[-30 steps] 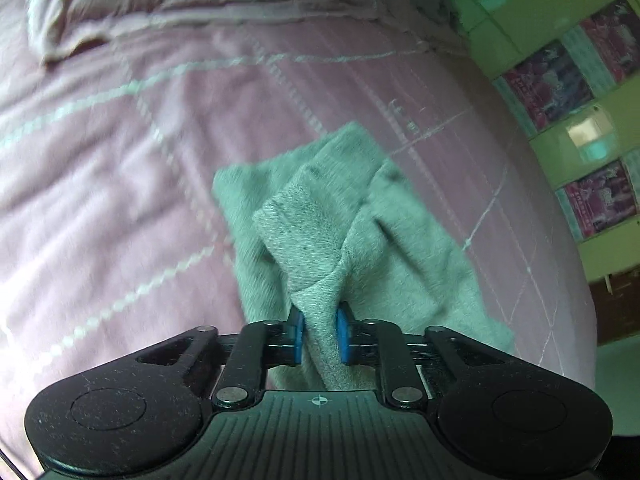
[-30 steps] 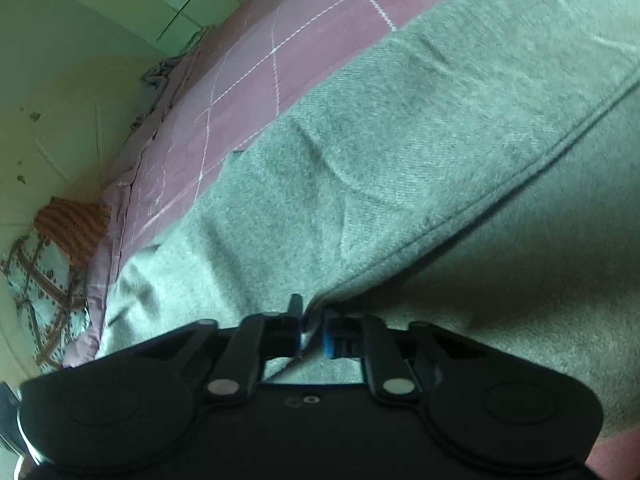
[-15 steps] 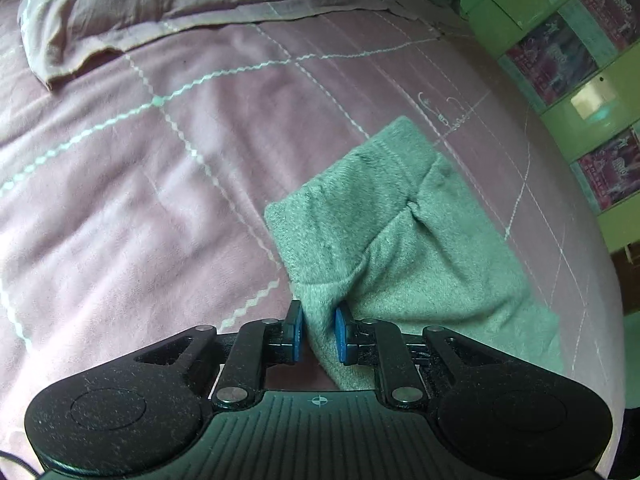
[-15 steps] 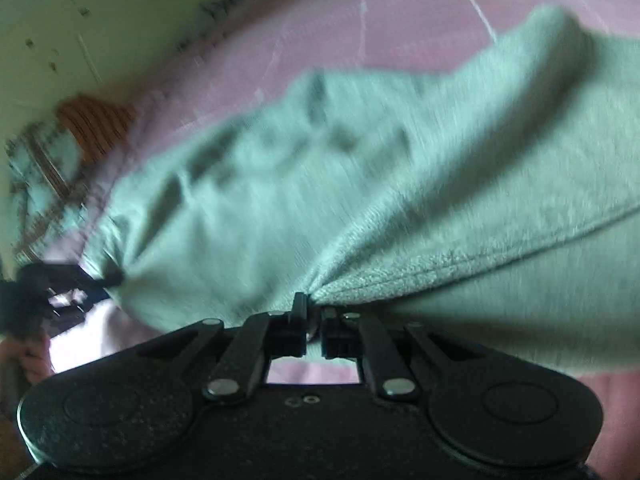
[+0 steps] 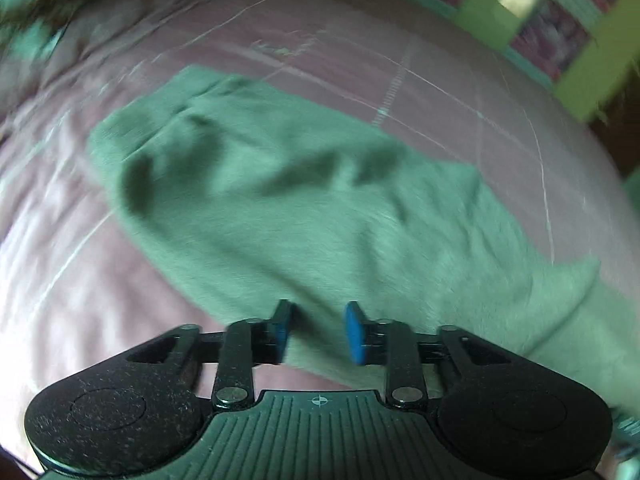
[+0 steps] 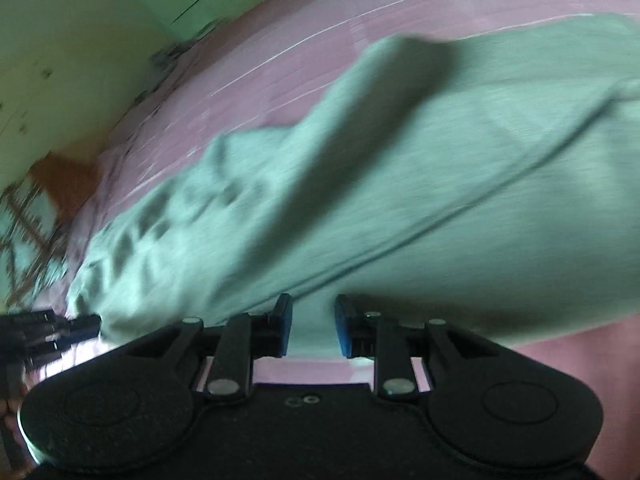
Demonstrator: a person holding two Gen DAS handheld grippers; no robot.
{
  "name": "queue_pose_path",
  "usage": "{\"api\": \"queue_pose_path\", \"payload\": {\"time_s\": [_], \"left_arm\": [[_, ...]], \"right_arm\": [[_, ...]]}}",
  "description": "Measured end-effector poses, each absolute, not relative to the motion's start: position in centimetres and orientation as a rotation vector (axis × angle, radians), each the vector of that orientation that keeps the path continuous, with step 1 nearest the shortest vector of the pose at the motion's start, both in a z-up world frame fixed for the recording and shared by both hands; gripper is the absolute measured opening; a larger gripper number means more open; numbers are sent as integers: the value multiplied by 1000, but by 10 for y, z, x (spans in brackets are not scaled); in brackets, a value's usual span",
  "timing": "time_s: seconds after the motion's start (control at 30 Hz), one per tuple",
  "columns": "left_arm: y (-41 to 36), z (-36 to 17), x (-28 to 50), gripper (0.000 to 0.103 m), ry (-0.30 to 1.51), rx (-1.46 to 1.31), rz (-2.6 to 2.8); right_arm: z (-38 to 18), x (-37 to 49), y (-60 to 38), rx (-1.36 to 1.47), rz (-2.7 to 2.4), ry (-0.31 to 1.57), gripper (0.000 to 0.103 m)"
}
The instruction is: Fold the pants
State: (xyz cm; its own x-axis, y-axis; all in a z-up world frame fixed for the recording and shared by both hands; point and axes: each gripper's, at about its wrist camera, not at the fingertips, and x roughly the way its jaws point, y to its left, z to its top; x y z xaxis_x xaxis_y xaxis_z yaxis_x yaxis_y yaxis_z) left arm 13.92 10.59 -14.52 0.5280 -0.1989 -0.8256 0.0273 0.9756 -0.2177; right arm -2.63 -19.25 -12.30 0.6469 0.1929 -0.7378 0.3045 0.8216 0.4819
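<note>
Lying rumpled across the pink bedspread (image 5: 460,92), the grey-green pants (image 5: 304,208) are the landmark for everything else. At their near edge sits the left gripper (image 5: 316,330), its jaws opening; the blue-padded fingers (image 5: 354,332) stand a little apart with pants fabric between them, and the pads do not press on it. In the right wrist view the pants (image 6: 400,184) fill most of the frame, a long seam running along their near side. The right gripper (image 6: 314,326) is also at the pants' near edge, jaws opening, fabric showing in the gap, pads clear of it. Beyond the pants, a green wall (image 6: 80,20) rises behind the bed. Both views are motion-blurred.
</note>
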Motion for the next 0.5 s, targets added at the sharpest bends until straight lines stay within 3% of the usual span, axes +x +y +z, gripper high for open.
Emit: {"api": "queue_pose_path", "payload": {"time_s": [0.07, 0.17, 0.27, 0.5], "left_arm": [[79, -145, 134, 54, 992, -100, -143], [57, -159, 131, 61, 1029, -38, -147], [46, -171, 128, 61, 1011, 53, -135], [52, -171, 139, 61, 1048, -15, -133]], "right_arm": [[-121, -34, -211, 620, -119, 864, 25], [-126, -43, -241, 643, -188, 847, 22], [-131, -47, -266, 696, -245, 815, 22], [-150, -32, -311, 862, -327, 699, 22]]}}
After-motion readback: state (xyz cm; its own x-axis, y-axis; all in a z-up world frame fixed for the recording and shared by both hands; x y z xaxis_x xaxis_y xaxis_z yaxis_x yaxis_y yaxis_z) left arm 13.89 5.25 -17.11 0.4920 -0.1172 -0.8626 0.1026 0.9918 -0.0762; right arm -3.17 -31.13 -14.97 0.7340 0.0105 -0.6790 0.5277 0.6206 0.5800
